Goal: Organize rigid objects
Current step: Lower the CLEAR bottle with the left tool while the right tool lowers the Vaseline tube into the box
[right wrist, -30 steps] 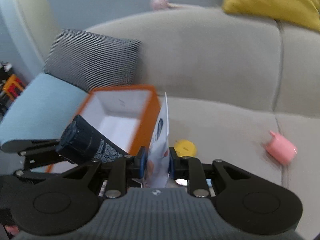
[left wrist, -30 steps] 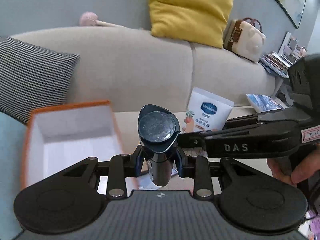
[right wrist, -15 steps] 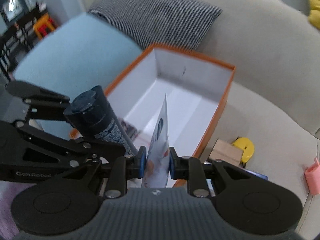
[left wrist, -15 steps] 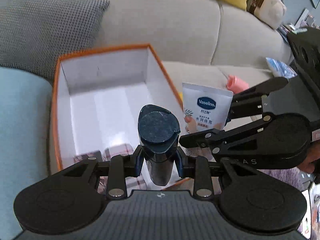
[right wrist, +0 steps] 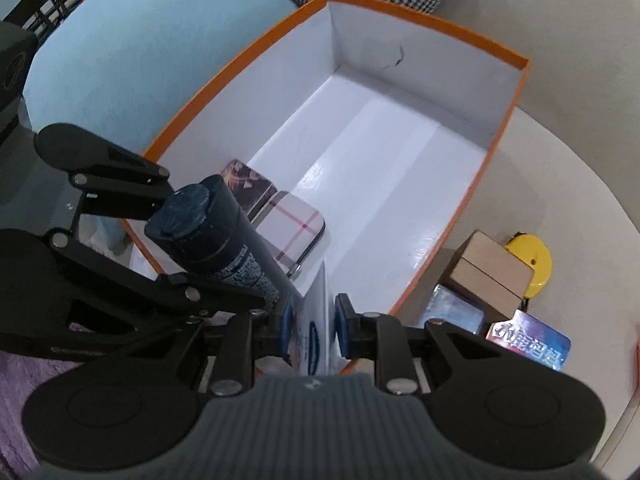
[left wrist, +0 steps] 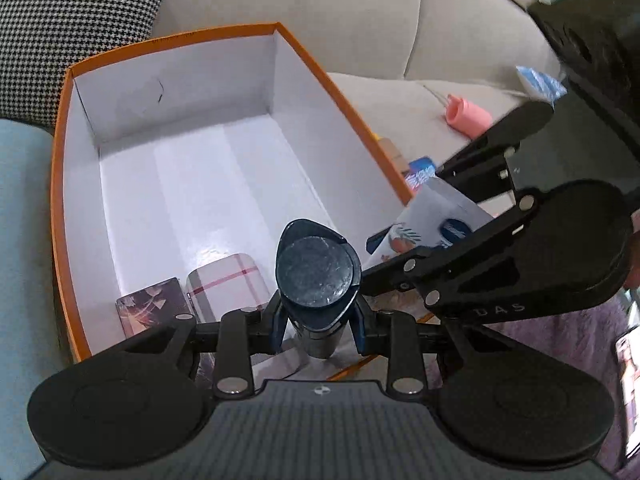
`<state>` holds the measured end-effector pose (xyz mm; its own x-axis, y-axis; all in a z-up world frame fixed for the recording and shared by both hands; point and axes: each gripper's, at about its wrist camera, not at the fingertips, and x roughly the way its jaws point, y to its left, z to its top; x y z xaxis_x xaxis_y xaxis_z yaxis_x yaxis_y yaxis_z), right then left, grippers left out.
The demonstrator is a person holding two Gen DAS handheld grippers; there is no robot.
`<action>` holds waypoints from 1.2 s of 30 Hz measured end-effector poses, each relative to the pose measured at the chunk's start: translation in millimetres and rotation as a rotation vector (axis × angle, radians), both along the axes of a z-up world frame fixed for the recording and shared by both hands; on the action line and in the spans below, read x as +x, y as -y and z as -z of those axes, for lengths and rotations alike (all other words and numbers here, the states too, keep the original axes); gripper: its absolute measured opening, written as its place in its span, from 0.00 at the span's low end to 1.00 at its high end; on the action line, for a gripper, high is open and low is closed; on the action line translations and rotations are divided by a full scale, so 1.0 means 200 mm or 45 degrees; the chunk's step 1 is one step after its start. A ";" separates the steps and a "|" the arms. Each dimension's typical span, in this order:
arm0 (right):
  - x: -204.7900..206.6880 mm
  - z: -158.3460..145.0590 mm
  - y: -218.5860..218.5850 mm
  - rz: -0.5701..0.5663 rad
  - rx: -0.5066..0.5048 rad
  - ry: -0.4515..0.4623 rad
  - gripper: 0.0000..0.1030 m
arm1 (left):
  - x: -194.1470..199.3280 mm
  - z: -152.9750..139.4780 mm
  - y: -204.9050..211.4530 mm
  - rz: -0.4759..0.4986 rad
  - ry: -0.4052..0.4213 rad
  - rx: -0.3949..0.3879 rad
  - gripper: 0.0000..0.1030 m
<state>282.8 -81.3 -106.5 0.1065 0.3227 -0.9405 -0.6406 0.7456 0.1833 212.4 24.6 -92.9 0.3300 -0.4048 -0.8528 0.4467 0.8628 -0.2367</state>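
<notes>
An orange box point(left wrist: 64, 128) point(right wrist: 516, 92) with a white inside lies open on the sofa. At its near end lie a plaid tin point(left wrist: 228, 280) point(right wrist: 290, 228) and a dark patterned card box point(left wrist: 150, 312) point(right wrist: 244, 176). My left gripper point(left wrist: 318, 322) is shut on a dark blue tube point(left wrist: 316, 268) point(right wrist: 212, 228), cap toward the camera, above the box's near end. My right gripper point(right wrist: 312, 326) is shut on a white Vaseline tube point(right wrist: 314, 316) point(left wrist: 436, 224), held edge-on over the box's near right corner. The two grippers hang side by side, close together.
Right of the box on the beige sofa seat lie a brown cardboard box point(right wrist: 490, 272), a yellow round thing point(right wrist: 532, 264), shiny packets point(right wrist: 528, 344) and a pink cup point(left wrist: 468, 114). A houndstooth cushion point(left wrist: 80, 12) and a light blue cushion point(right wrist: 132, 44) flank the box.
Both grippers have come down and tipped toward the orange box, which now fills the views. Their holds on the dark tube and the Vaseline tube are unchanged.
</notes>
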 end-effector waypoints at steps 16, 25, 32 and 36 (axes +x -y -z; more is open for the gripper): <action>-0.07 -0.02 -0.04 -0.091 -0.085 0.089 0.33 | -0.13 0.00 -0.05 -0.015 0.075 -0.032 0.38; -0.16 -0.09 0.01 -0.116 -0.031 0.117 0.17 | -0.21 -0.07 -0.05 -0.036 0.200 -0.013 0.36; -0.16 -0.14 0.01 -0.170 0.020 0.085 0.00 | -0.11 -0.12 0.00 0.102 0.142 0.006 0.35; -0.12 -0.15 -0.03 -0.173 -0.009 0.103 0.00 | 0.01 -0.08 0.01 0.115 0.060 -0.004 0.35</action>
